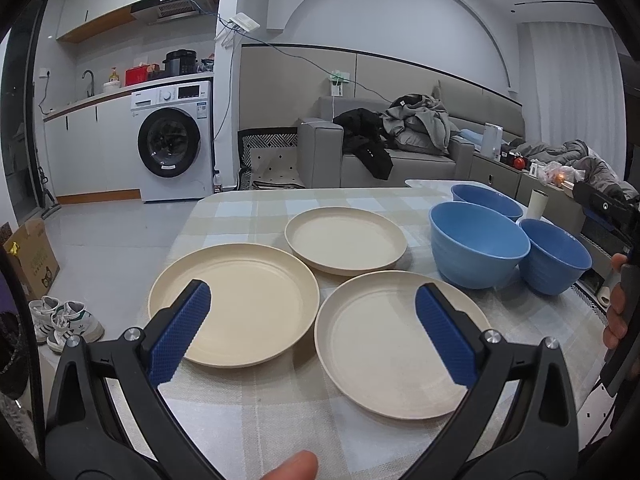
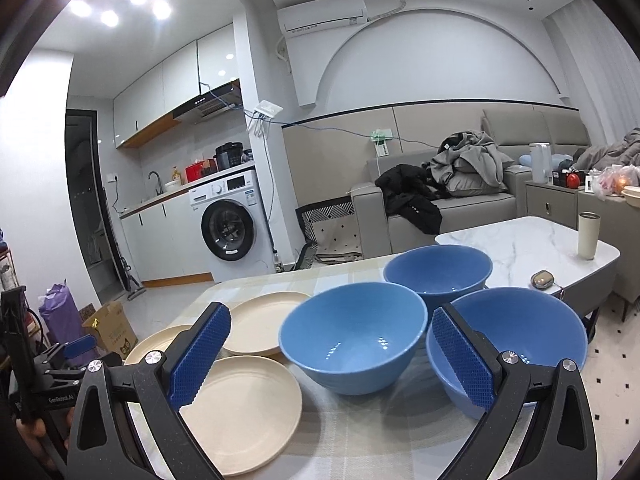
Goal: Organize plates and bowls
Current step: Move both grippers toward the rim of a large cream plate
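Three cream plates lie flat on the checked tablecloth: a left plate (image 1: 234,304), a far plate (image 1: 346,244) and a near right plate (image 1: 396,344). Three blue bowls stand upright to their right: a middle bowl (image 1: 478,248), a far bowl (image 1: 486,200) and a right bowl (image 1: 554,256). My left gripper (image 1: 314,332) is open and empty above the two near plates. My right gripper (image 2: 332,354) is open and empty just before the middle bowl (image 2: 352,336) and the near right bowl (image 2: 516,336). The plates also show in the right wrist view (image 2: 248,404).
A white marble coffee table (image 2: 528,248) stands behind the bowls with a cream tumbler (image 2: 588,236) and a small case on it. A grey sofa (image 1: 400,156) with piled clothes is behind. A washing machine (image 1: 174,140), a cardboard box (image 1: 32,256) and shoes (image 1: 64,320) are on the left.
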Demonstrator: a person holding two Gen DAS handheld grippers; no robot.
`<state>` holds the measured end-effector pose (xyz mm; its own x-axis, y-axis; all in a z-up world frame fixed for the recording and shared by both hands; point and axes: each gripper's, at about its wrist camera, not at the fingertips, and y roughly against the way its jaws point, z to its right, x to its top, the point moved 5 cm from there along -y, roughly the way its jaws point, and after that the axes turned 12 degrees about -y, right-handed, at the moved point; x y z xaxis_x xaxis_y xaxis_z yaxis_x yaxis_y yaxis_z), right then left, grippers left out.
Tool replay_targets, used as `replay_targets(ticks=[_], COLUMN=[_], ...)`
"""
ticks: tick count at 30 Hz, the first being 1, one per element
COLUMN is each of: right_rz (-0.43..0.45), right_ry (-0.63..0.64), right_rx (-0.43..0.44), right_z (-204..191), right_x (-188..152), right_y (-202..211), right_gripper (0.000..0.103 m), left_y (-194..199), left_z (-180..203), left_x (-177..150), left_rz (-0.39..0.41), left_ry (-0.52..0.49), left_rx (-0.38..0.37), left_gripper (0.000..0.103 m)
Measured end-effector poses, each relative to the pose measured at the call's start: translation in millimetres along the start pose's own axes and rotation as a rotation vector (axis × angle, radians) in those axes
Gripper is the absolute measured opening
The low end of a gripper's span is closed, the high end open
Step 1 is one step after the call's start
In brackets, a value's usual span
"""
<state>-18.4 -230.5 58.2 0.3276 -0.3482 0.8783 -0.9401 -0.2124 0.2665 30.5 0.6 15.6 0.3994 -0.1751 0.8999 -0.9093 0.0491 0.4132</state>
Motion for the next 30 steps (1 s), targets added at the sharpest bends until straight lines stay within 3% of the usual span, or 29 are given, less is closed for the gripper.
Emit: replay_targets(ticks=[5, 17, 30], right_rz=[-0.009, -0.084, -0.224], right_ry=[-0.028, 0.048, 0.127], right_rx=[0.039, 0.056, 0.089], right_z=[-16.5, -54.3, -104.8], right_x=[9.2, 10.7, -9.2], right_y=[-5.4, -32.5, -76.5], right_gripper=[0.103, 0.103, 0.103], left_y=[4.6, 11.2, 2.0], left_z=[-3.2, -26.4, -76.8], left_x=[3.7, 8.4, 6.2], left_rz=[-0.001, -0.065, -0.163], left_ry=[0.000, 0.052, 0.166], left_rx=[0.001, 0.023, 0.048], left_gripper=[0.102, 0.102, 0.102])
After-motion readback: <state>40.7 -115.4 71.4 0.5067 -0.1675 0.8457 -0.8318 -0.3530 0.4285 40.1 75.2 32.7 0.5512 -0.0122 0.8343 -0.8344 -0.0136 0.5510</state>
